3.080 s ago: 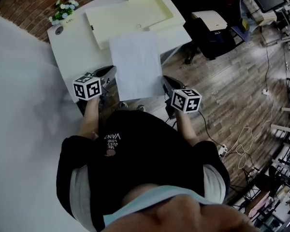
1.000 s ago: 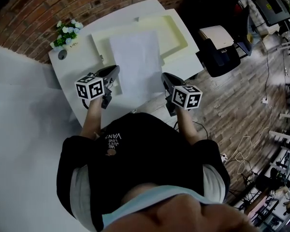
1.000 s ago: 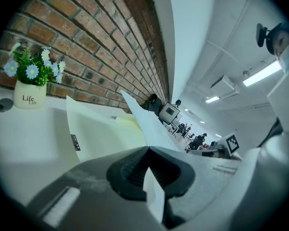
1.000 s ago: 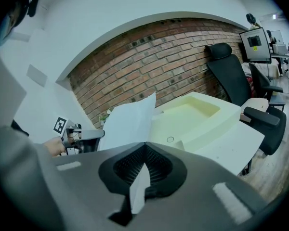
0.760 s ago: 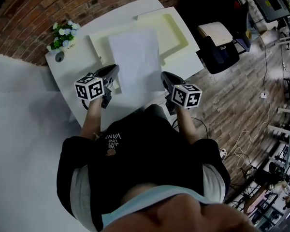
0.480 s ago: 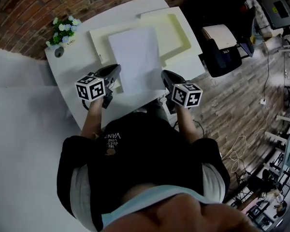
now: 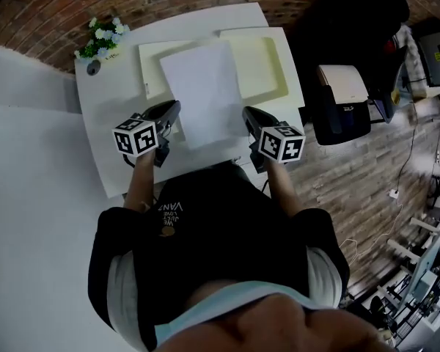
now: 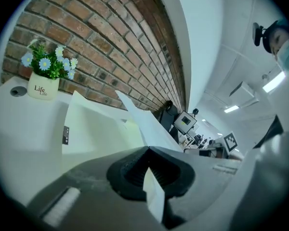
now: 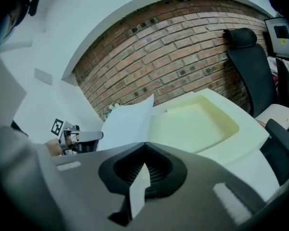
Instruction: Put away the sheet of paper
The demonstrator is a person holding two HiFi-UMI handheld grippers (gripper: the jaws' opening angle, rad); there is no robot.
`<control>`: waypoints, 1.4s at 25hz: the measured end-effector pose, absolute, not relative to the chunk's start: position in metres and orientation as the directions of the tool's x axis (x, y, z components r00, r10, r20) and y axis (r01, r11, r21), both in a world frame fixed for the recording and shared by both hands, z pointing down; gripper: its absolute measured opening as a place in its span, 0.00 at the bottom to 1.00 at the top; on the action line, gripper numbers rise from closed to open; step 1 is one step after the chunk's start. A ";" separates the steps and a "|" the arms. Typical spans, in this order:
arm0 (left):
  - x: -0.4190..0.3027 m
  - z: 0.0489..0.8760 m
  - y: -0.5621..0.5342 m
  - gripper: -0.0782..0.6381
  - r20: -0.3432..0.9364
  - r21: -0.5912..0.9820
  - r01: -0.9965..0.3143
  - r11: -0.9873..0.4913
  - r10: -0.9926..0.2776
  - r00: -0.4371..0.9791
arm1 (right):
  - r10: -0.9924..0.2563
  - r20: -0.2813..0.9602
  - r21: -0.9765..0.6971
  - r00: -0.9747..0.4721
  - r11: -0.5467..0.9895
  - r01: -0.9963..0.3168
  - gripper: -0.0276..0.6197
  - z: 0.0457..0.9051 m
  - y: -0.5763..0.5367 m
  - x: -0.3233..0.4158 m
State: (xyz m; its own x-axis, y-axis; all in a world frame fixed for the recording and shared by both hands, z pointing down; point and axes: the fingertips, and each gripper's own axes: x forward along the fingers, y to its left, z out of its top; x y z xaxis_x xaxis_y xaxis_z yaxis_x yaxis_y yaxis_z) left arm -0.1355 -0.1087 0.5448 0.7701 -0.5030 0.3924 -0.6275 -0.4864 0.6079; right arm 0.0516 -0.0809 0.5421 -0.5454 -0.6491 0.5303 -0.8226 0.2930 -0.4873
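A white sheet of paper [image 7: 204, 92] is held taut above the table by its two near corners. My left gripper [image 7: 173, 110] is shut on the near left corner, and that corner sticks back through the closed jaws [image 8: 153, 196]. My right gripper [image 7: 246, 114] is shut on the near right corner [image 9: 137, 194]. The sheet [image 9: 126, 121] reaches out over an open cream case [image 7: 268, 64], covering its left half. In the left gripper view the sheet [image 8: 147, 126] rises edge-on above the case [image 8: 94, 129].
The case lies on a white table [image 7: 110, 123] against a brick wall. A small flower pot [image 7: 100, 35] stands at the table's far left corner [image 8: 43, 76]. A black chair [image 7: 345, 20] and a box-like unit [image 7: 345, 86] stand to the right on the wooden floor.
Both grippers have carried the sheet forward, from the table's front edge to above the cream case. Both have stayed shut on its corners.
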 end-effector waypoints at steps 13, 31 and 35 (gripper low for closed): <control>-0.096 0.551 -0.130 0.11 0.395 0.611 -0.665 -0.429 -0.563 0.726 | -0.595 0.535 -0.487 -0.599 0.362 -0.795 0.04 0.550 -0.121 0.089; -0.121 0.579 -0.164 0.11 0.475 0.596 -0.719 -0.358 -0.566 0.674 | -0.528 0.557 -0.522 -0.641 0.377 -0.765 0.04 0.567 -0.147 0.073; -0.125 0.586 -0.169 0.11 0.489 0.595 -0.723 -0.351 -0.556 0.672 | -0.516 0.582 -0.500 -0.628 0.382 -0.777 0.04 0.573 -0.149 0.070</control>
